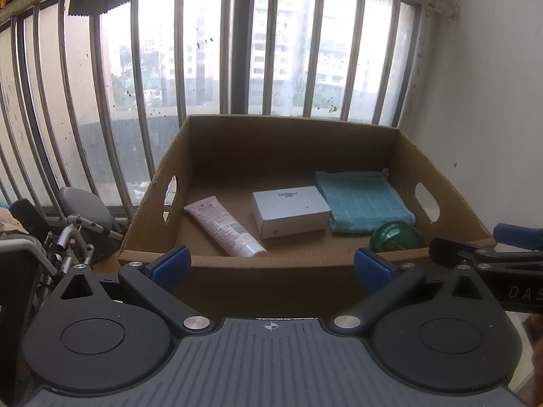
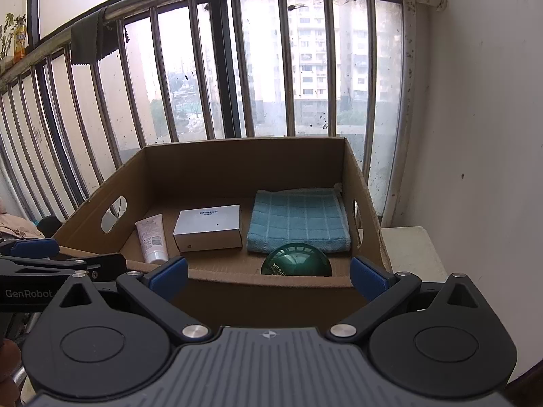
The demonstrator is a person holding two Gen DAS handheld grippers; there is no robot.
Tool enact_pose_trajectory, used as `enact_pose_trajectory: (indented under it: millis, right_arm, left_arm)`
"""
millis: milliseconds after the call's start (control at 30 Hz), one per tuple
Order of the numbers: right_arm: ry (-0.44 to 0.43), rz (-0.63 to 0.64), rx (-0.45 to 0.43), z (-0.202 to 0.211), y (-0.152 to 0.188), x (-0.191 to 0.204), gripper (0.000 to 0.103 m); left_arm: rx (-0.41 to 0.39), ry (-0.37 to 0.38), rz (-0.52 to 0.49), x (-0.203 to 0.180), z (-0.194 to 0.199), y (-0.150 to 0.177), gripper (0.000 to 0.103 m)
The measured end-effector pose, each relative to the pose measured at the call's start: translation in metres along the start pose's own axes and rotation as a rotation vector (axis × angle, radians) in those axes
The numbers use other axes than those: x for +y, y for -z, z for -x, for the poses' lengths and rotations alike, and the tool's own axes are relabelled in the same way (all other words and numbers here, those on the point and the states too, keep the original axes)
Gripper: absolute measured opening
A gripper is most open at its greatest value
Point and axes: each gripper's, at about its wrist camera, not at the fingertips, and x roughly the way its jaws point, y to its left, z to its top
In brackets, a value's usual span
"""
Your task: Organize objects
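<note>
Hovering side by side in front of the cardboard box (image 1: 441,200), both grippers are standing wide apart at the fingers and gripping nothing. The left gripper (image 1: 271,264) is facing the box's near wall, its blue pads (image 1: 171,266) sitting level with the near rim. The right gripper (image 2: 269,273) is doing the same a little farther toward the box's right side, and its tip is showing at the right edge of the left wrist view.

Inside the box, four things are lying on the floor. A white tube (image 1: 225,225) is lying near the left wall, its cap pointing at the near wall. Just beside it, toward the middle, a white box (image 1: 290,210) is sitting flat. A folded blue towel (image 1: 363,201) is filling the far right part, touching the right wall and reaching close to the white box. A green round jar (image 2: 297,259) is resting in the near right corner, against the near wall and just in front of the towel; the near rim is hiding its lower part.

Behind the box's far wall, a metal railing (image 2: 237,68) is standing before a window, and a white wall (image 2: 475,101) is running along the right.
</note>
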Motion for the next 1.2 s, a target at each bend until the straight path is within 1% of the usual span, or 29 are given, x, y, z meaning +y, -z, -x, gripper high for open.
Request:
enact_pose_trajectory:
  millis: [1200]
  right_arm:
    - [-0.004,-0.006,0.006,-0.0005,-0.0016,-0.0015,0.103]
  left_arm:
    - [0.002,0.005,0.002,-0.0010,-0.0012,-0.0027,0.103]
